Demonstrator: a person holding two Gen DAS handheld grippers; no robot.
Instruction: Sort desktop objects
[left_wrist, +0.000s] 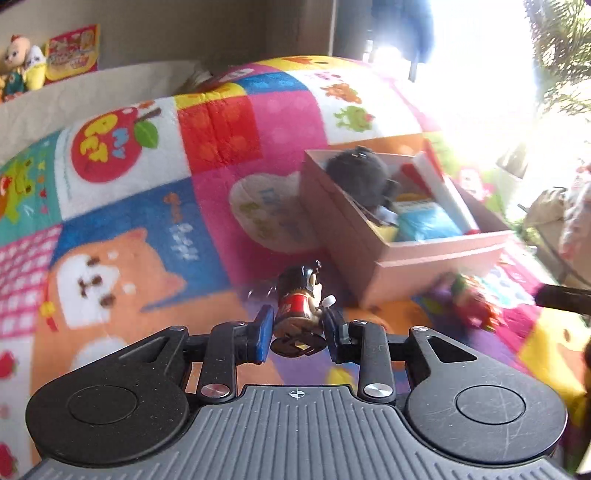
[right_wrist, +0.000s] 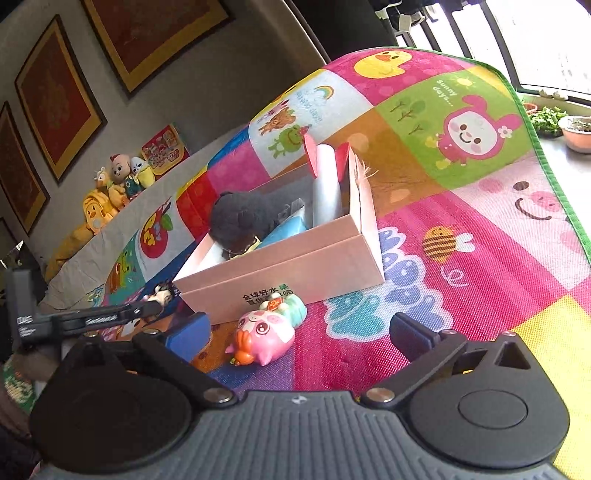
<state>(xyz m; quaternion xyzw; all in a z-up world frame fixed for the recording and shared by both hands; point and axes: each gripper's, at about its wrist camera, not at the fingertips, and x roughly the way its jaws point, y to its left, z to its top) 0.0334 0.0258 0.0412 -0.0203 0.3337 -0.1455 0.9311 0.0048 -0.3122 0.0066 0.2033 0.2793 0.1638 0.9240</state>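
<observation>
**Transferring the clamped figurine to the box**

Left tongs (left_wrist: 299, 328) are clamped on the small figurine (left_wrist: 301, 299), just beside the pink box (left_wrist: 436, 254) that sits mid-mat (left_wrist: 155, 206). Lift it clear of the box wall before releasing. Right tongs (right_wrist: 297, 332) stand wide apart around nothing; the pink pig toy (right_wrist: 264, 336) lies just ahead, against the box front.

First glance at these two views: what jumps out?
The loud patchwork cartoon mat fills both views, with an open pink box in its middle holding a dark plush toy. The left gripper has its jaws shut on a small figurine in front of the box. The right gripper stands wide open around a pink pig toy lying against the box front.
</observation>
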